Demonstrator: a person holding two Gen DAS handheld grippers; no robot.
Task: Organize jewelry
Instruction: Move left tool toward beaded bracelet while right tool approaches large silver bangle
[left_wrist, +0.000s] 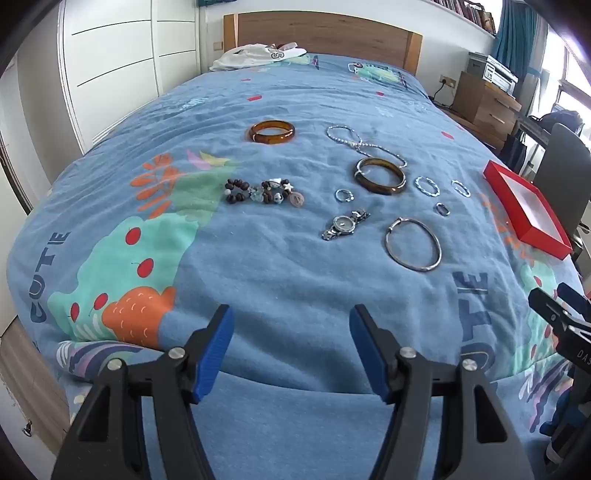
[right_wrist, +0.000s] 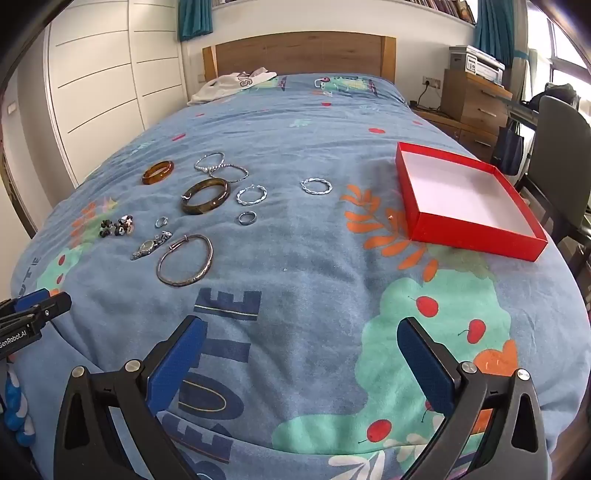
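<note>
- Both claws are seen with jaws spread wide and nothing between them: the left gripper (left_wrist: 291, 347) at the bottom of the left wrist view, the right gripper (right_wrist: 301, 360) at the bottom of the right wrist view.
- Each claw is held above the near end of a blue printed bedspread (left_wrist: 280, 288).
- Jewelry is laid out on the bedspread in the middle of the left wrist view and the left half of the right wrist view.
- An amber bangle (left_wrist: 272, 132) is seen farthest back, with a silver chain (left_wrist: 360, 142) to its right.
- A dark brown bangle (left_wrist: 380, 176) is placed just below the chain, seemingly overlapping its lower loop.
- A beaded bracelet (left_wrist: 263, 191) is found left of centre.
- A wristwatch (left_wrist: 344, 224) and a large silver bangle (left_wrist: 413, 244) are nearest the claws.
- Small rings (left_wrist: 427, 185) are scattered at right of the brown bangle.
- A red open box (right_wrist: 466, 201) is set at the right of the right wrist view, well apart from the jewelry, its white inside bare.
</note>
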